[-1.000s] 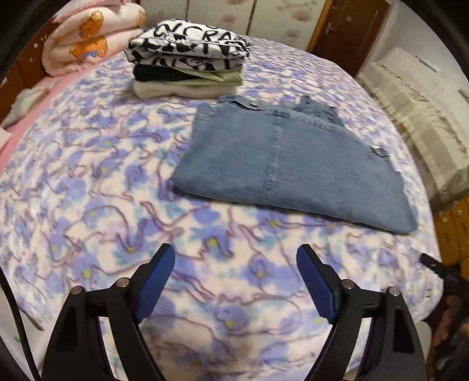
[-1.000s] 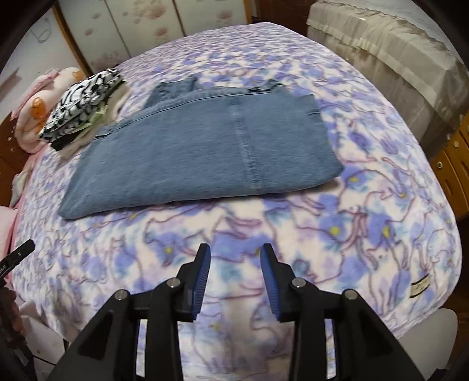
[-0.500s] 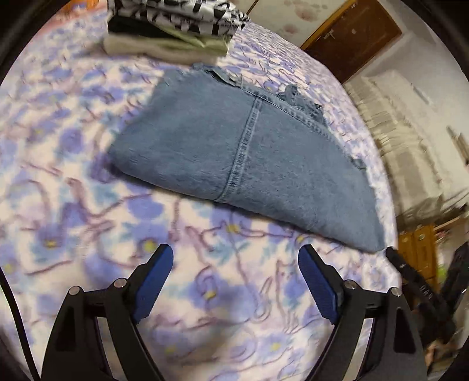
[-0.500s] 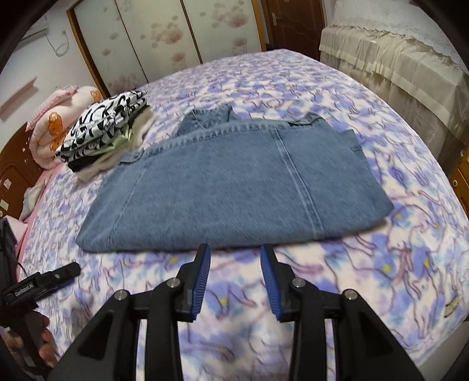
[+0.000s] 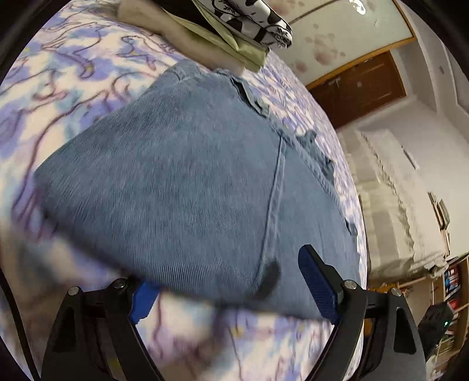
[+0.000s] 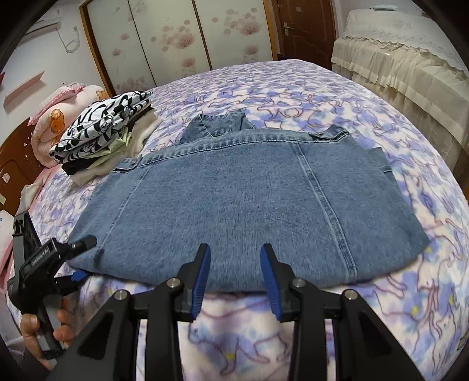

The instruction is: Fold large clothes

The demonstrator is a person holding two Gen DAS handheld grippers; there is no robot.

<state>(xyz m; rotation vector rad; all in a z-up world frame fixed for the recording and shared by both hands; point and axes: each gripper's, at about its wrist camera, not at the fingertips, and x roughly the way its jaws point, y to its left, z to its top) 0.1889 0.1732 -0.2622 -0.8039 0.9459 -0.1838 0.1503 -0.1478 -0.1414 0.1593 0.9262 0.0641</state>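
Observation:
A folded blue denim garment [image 6: 249,199] lies flat on the flowered bedspread [image 6: 293,91]. My left gripper [image 5: 225,278] is open and straddles its near left corner: one blue pad is under the fold edge, the other above the cloth [image 5: 187,187]. It also shows in the right wrist view [image 6: 80,259] at that corner. My right gripper [image 6: 236,275] is open, jaws a small way apart, at the middle of the near edge, holding nothing.
A stack of folded clothes [image 6: 99,134] with a black-and-white top piece sits past the garment's left end, also in the left wrist view [image 5: 234,26]. Pink bedding [image 6: 58,117] lies behind it. A covered piece of furniture [image 6: 410,58] stands right of the bed.
Both grippers moved forward to the denim's near edge. The left gripper dropped low and tilted, with its jaws now around the left corner. The right gripper's opening is unchanged.

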